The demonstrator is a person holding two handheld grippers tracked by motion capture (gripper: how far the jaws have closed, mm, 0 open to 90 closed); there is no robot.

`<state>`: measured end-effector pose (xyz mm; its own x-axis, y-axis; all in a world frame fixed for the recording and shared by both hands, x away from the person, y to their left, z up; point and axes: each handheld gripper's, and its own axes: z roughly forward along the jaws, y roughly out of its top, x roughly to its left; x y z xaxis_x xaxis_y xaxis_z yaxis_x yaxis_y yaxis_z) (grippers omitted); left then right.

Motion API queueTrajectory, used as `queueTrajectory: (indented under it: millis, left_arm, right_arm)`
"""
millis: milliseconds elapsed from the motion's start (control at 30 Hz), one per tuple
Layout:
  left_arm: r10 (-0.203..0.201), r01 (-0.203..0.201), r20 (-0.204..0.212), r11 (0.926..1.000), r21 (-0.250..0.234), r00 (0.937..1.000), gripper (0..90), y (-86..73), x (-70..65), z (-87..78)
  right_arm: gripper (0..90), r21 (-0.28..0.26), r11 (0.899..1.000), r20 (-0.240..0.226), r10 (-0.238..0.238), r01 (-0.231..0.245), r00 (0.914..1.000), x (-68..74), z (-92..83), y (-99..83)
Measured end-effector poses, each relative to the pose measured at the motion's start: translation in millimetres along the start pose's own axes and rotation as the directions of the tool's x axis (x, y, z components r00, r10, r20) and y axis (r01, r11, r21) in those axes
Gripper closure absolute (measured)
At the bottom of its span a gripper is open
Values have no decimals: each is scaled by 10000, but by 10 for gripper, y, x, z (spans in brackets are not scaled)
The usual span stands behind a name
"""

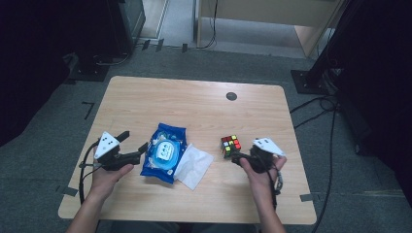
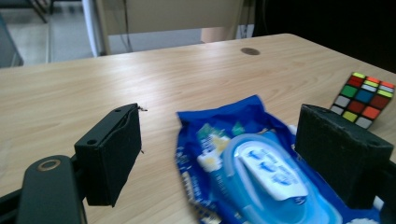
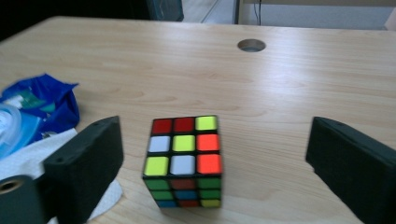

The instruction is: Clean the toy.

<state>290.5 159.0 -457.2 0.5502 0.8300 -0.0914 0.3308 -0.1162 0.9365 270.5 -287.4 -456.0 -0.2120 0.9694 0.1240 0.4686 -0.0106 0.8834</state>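
A blue wet-wipe pack (image 1: 164, 153) with a pale flip lid lies left of the table's middle, and a white wipe (image 1: 193, 166) lies against its right side. A scrambled puzzle cube (image 1: 231, 144) stands on the table to the right. My left gripper (image 1: 135, 141) is open at the pack's left edge. In the left gripper view the pack (image 2: 252, 163) lies between the wide jaws of that gripper (image 2: 224, 126), and neither pad presses on it. My right gripper (image 1: 236, 156) is open just behind the cube. In the right gripper view the cube (image 3: 184, 158) stands between its jaws (image 3: 217, 135) with a gap on each side.
The wooden table (image 1: 194, 102) has a round cable hole (image 1: 231, 96) at the back right. Bare wood stretches behind the objects. Cables and dark stands sit on the floor around the table.
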Motion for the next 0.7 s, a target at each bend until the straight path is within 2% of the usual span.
queueTrajectory:
  millis: [33,67,133,200,267,300,333,367,467,500,567,600,667,700]
  left_arm:
    - [-71,72,-64,9999,73,10000,150,-17,39,-22]
    - [-99,101,-145,9999,136,9998,150,-41,71,-40]
    - [-153,162,-287,9994,318,9995,150,-109,133,-94]
    - [-219,235,-337,9986,473,9992,151,-182,182,-152]
    - [-264,295,-413,9967,760,9988,150,-278,250,-217]
    - [-284,332,-544,9953,906,9981,150,-324,286,-248]
    - [-360,430,-681,9935,1051,9970,150,-365,326,-284]
    - [-454,543,-783,9920,1143,9959,150,-400,367,-327]
    - [-661,806,-1145,9886,1269,9912,150,-489,471,-465]
    - [-705,874,-1262,9871,1340,9895,150,-518,501,-509]
    - [-807,1025,-1466,9838,1471,9859,150,-578,549,-584]
    - [-823,1068,-1555,9819,1563,9844,150,-609,568,-619]
    - [-825,1126,-1691,9777,1770,9821,150,-672,597,-678]
    - [-827,1156,-1750,9755,1873,9811,150,-702,607,-704]
  right_arm:
    - [27,-59,9993,-58,365,-365,9993,-180,-134,-19]
    - [27,-59,9993,-58,365,-365,9993,-180,-134,-19]
    - [26,76,9991,238,411,-413,9989,-362,-246,-80]
    - [26,211,9975,738,652,-669,9951,-648,-395,-205]
    - [11,396,9944,821,941,-976,9922,-815,-480,-290]
    - [0,531,9940,902,907,-957,9918,-884,-514,-332]
    - [0,635,9936,1015,868,-935,9910,-944,-548,-372]
    - [0,635,9936,1015,868,-935,9910,-944,-548,-372]
    - [0,752,9914,1122,981,-1069,9888,-1105,-640,-492]
    - [0,868,9896,1266,1030,-1144,9866,-1200,-687,-576]
    - [0,943,9887,1329,1035,-1165,9857,-1246,-703,-621]
    - [0,1136,9860,1444,1048,-1217,9840,-1327,-729,-708]
    - [0,1290,9833,1452,1094,-1284,9833,-1356,-743,-748]
    - [0,1607,9782,1394,1091,-1312,9842,-1400,-761,-821]
